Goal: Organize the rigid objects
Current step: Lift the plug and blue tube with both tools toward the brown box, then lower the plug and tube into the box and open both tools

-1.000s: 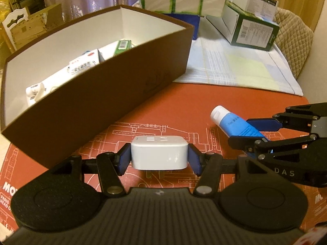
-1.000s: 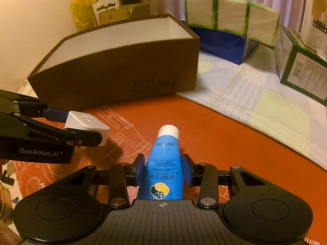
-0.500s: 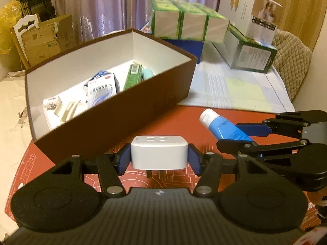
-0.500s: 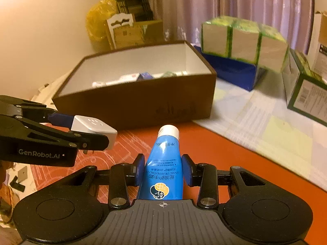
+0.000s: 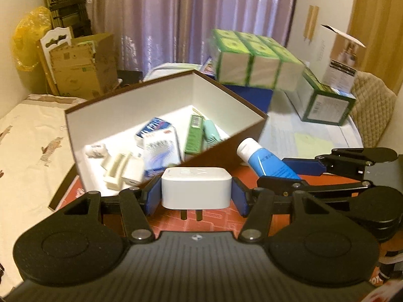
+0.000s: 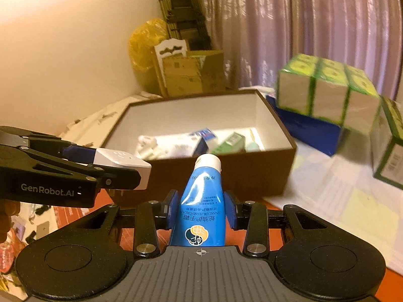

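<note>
- The brown box (image 5: 236, 151) is the big thing here, and it is open on top so things can be dropped in.
- The left gripper (image 5: 196, 191) is clamped on a white plug (image 5: 196, 188). Its blue pads (image 5: 153, 193) press the plug's two sides, so the prongs hang free below.
- The plug is up in the air, just in front of the box's near wall and about level with its rim (high enough, I think, to go over the wall).
- The right gripper (image 6: 201, 209) is squeezed on a blue tube (image 6: 201, 201) of hand cream. It grips the fat part, and the white cap (image 6: 207, 161) points at the box.
- The tube is also in the air, in front of the box's near wall, beside the plug.
- Inside the box lie small packs: a blue and white carton (image 5: 161, 148), a green pack (image 5: 194, 136) and a pale green tube (image 5: 210, 133). They sit at the near end, so the far end of the box looks bare.
- I think both things go into the box next, and the far end has the most room.
- The red mat (image 5: 214, 219) lies under the box's near side.
</note>
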The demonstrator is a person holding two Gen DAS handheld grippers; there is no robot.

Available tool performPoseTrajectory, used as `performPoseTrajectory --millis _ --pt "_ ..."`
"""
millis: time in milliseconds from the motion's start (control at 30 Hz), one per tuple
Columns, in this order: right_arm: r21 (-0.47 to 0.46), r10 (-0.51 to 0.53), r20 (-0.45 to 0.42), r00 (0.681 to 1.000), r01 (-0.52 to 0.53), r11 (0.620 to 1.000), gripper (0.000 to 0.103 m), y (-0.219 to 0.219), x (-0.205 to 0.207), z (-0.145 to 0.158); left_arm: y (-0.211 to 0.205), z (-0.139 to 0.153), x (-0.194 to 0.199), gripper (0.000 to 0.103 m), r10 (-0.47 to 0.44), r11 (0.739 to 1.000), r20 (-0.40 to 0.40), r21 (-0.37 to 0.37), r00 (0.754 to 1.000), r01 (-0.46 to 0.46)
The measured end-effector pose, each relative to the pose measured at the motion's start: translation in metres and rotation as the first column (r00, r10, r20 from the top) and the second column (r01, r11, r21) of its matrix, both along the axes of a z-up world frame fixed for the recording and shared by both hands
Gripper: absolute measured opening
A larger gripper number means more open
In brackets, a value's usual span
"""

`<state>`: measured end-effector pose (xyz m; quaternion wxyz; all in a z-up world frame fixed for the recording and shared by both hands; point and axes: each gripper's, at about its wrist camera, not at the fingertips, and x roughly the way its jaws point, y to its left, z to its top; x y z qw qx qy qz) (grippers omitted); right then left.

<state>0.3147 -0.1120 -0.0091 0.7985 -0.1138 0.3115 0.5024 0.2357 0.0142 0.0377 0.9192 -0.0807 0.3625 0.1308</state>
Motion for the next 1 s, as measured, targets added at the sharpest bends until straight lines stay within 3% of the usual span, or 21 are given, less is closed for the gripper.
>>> performPoseTrajectory --millis 533,1000 --pt "0.014 0.035 -0.008 0.999 -0.034 0.999 0.036 0.098 0.035 0.004 0.083 -0.002 0.038 0.054 0.108 0.994 -0.027 0.001 0.994 -0.108" --pt "-0.074 -0.073 -0.056 0.996 0.068 0.995 0.036 0.156 0.088 -0.021 0.14 -0.038 0.096 0.054 0.103 0.994 -0.122 -0.036 0.987 -0.108"
